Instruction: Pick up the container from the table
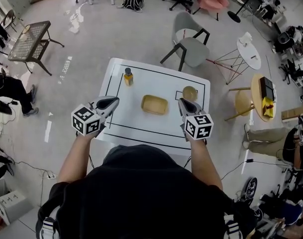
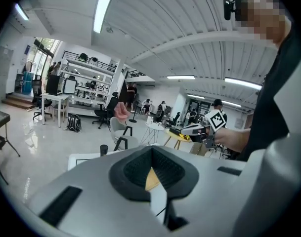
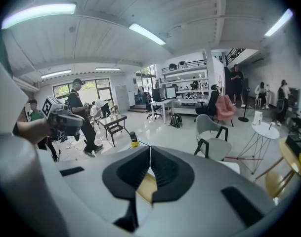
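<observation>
Both grippers are closed and empty. The left gripper [image 1: 113,101] hangs over the near-left part of the table [image 1: 156,81], the right gripper [image 1: 184,103] over the near-right part. Both are aimed toward the far edge. In each gripper view the pads [image 3: 175,174] meet at the tips, nothing between.

The container [image 1: 154,104] lies flat mid-table, between the two grippers and apart from both. It's untouched, so the pick hasn't started. A bottle [image 1: 128,76] stands near the far-left corner. A small round bowl [image 1: 189,92] (prob, can't tell for sure) sits toward the right edge, just beyond the right gripper's tip.

Risks from here, my read:
- Jaws need to open before going in. Closed tips would just shove the container toward the far edge.
- Container looks shallow w/ a low rim. A pinch on one wall could tip it or slip off on the lift, so grab deep on the rim.
- If both grippers go in, uneven timing could spin it or squeeze it skewed.
- The bowl is close to the right gripper's path, so a wide swing could knock it toward the right edge.
- Bottle is well clear, low concern.
</observation>
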The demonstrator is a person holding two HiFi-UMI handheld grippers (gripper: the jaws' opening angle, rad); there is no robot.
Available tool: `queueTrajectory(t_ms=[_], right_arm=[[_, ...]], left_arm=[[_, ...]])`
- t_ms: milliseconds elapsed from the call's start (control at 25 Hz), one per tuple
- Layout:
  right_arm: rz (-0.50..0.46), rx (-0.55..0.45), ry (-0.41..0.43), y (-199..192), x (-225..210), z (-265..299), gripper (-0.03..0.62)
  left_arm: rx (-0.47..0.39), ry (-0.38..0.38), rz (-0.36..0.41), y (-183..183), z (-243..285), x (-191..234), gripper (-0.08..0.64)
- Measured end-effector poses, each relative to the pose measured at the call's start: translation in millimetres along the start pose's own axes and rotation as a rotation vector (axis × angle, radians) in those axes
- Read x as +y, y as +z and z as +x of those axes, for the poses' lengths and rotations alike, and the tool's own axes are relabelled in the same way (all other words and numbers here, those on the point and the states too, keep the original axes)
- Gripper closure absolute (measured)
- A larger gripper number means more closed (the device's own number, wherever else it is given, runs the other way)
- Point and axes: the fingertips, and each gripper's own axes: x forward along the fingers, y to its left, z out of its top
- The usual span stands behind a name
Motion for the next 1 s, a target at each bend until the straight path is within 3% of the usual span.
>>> queueTrajectory(t_ms=[1000], right_arm=[[-0.004,0.157,0.016,-44.6,6.9,57.1,0.574]], left_arm=[[0.039,-0.018,-0.053,-22.1,7.6,35.9,0.554]])
